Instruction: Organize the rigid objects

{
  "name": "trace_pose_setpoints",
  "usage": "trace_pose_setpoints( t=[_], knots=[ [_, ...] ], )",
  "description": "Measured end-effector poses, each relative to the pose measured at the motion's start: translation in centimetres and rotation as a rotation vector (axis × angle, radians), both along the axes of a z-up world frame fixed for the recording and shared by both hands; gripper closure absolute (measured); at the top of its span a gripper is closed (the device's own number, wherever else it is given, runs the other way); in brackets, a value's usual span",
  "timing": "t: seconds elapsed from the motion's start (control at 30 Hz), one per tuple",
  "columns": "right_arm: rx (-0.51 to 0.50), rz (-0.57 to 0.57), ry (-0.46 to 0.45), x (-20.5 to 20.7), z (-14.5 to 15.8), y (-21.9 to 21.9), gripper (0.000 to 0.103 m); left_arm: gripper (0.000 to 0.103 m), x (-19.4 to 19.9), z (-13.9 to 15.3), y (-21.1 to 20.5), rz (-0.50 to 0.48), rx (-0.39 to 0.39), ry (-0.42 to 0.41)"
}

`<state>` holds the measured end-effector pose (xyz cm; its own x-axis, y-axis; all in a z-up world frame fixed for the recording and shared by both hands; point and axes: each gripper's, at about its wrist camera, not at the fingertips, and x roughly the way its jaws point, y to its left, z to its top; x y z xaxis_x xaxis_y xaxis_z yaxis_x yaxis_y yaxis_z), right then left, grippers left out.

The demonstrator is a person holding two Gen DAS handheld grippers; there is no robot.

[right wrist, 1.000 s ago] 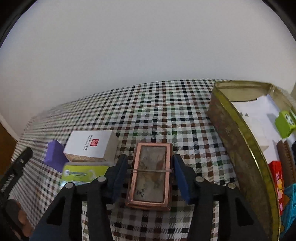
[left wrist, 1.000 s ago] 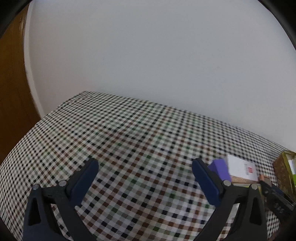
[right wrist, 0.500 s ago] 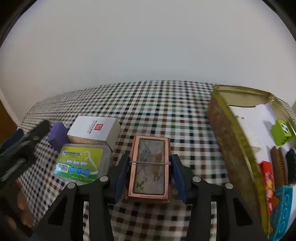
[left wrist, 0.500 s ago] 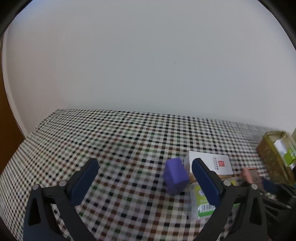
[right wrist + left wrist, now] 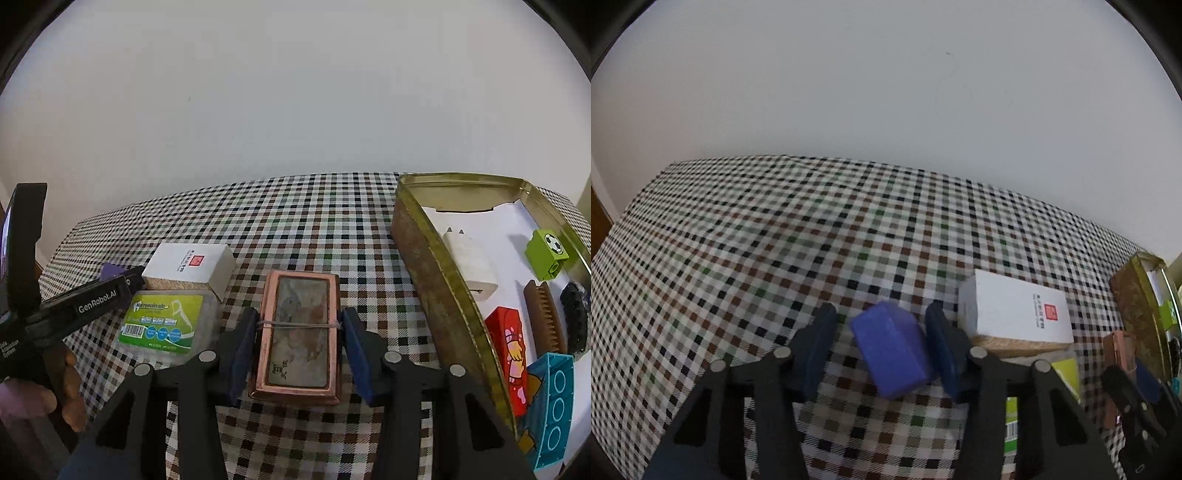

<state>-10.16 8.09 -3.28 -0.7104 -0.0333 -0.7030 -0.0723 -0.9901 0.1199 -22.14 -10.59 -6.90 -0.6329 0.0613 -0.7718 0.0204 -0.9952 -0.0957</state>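
Closing from wide, the left hand-held gripper [image 5: 881,345] bracketed the purple block [image 5: 891,349] (contact unclear); right hand-held gripper [image 5: 298,347] gripped the copper-framed box [image 5: 297,334].

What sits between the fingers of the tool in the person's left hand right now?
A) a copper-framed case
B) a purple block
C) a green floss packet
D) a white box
B: the left-wrist view shows the purple block between the left tool's two blue fingers, with the white box off to its side.
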Motion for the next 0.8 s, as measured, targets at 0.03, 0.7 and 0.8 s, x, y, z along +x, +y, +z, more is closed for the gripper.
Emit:
trace_pose_setpoints(
  t=[0.03, 0.7, 0.8],
  knots=[
    [0.001, 0.001, -0.002, -0.1, -0.1, 0.0, 0.054, 0.073, 0.0, 0.0, 0.0, -0.033, 0.027, 0.005],
    [0.044, -0.018, 0.202, 2.2, 2.5, 0.3, 0.054, 0.086, 7.6, 4.0, 1.9, -0.025, -0.057, 0.255],
    [0.065, -0.02, 0.225, 3.2, 2.8, 0.2, 0.054, 0.086, 9.0, 4.3, 2.8, -0.03, -0.071, 0.273]
  ],
)
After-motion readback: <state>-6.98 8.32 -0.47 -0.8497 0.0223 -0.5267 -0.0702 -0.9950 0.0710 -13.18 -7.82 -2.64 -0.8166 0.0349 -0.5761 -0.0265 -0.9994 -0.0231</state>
